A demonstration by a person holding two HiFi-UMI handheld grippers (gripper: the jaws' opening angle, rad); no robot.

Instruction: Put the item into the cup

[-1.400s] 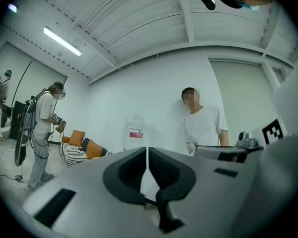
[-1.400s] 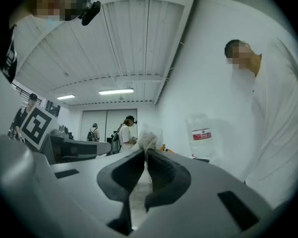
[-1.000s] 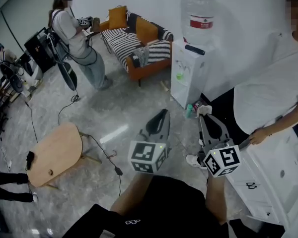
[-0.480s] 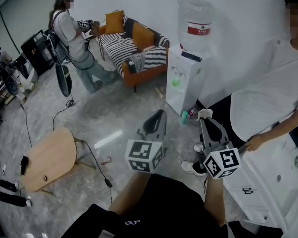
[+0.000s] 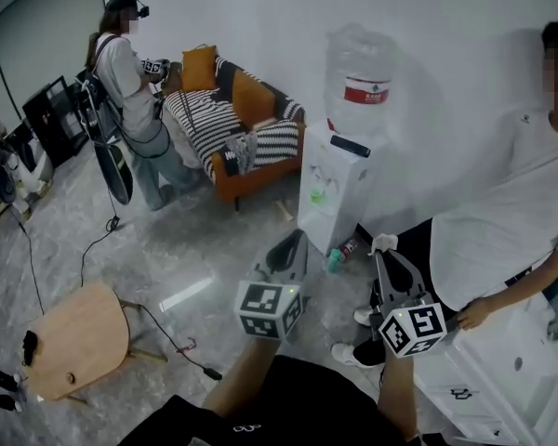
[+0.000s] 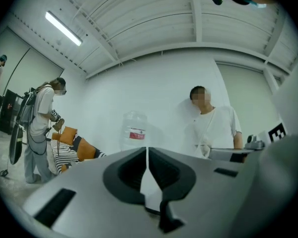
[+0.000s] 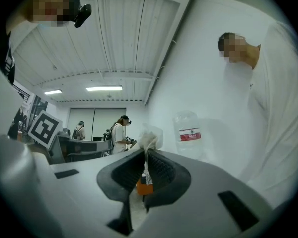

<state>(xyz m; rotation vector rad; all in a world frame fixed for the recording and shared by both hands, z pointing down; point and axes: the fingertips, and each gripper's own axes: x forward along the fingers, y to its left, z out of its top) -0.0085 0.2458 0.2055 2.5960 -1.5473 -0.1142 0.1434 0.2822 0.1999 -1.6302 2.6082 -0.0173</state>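
Glossy marble floor (image 5: 195,249); left gripper (image 5: 296,238) closed, empty; right gripper (image 5: 381,252) tight on crinkly white packet (image 7: 149,140).

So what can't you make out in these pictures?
- The cup: in no view.
- The item in the right gripper: right gripper view, the jaws cover all but a white crumpled top and an orange bit.
- The white cabinet: cut off by the head view's right edge.

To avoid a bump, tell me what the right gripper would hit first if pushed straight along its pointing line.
The right gripper, shut on a small white packet, would probably meet the white wall first, just left of the water bottle; nothing nearer shows, though depth is unclear.
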